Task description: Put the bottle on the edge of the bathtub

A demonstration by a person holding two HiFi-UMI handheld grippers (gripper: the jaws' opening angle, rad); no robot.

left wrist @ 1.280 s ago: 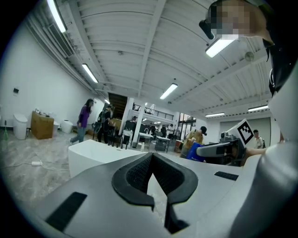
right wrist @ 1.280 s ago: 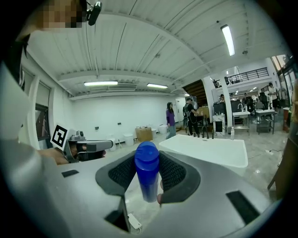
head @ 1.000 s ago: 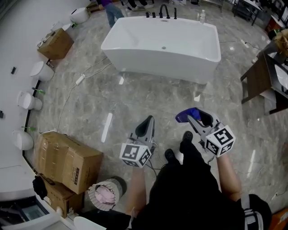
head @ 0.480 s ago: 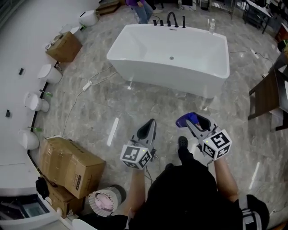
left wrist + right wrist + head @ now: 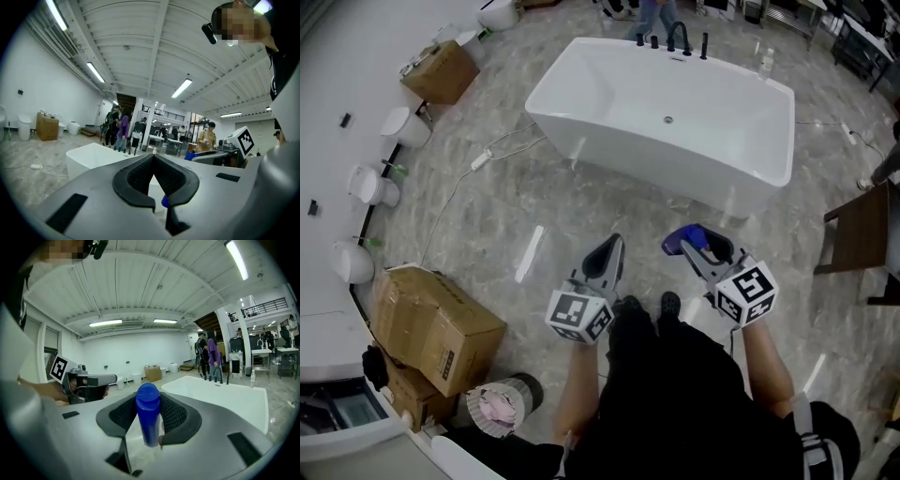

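Bottle (image 5: 148,420): blue, likely light, stiff plastic with smooth, slippery sides, clamped below its cap in your right gripper (image 5: 698,246), over the floor, well apart from the bathtub (image 5: 609,141); your left gripper (image 5: 607,251) is closed on nothing

**Blue bottle, white tub, grey floor**

The round blue plastic bottle (image 5: 148,420) is deep cobalt, body and cap alike. The right gripper (image 5: 149,398) and left gripper (image 5: 153,157) are pale grey with black ribbed fingers (image 5: 136,176). Each marker cube (image 5: 746,292) is white with black squares. At 12 o'clock the glossy white bathtub (image 5: 675,178) has black taps (image 5: 678,37). The stone floor (image 5: 487,225) is grey with paler veins. The cardboard boxes (image 5: 436,328) at 8 o'clock are tan.
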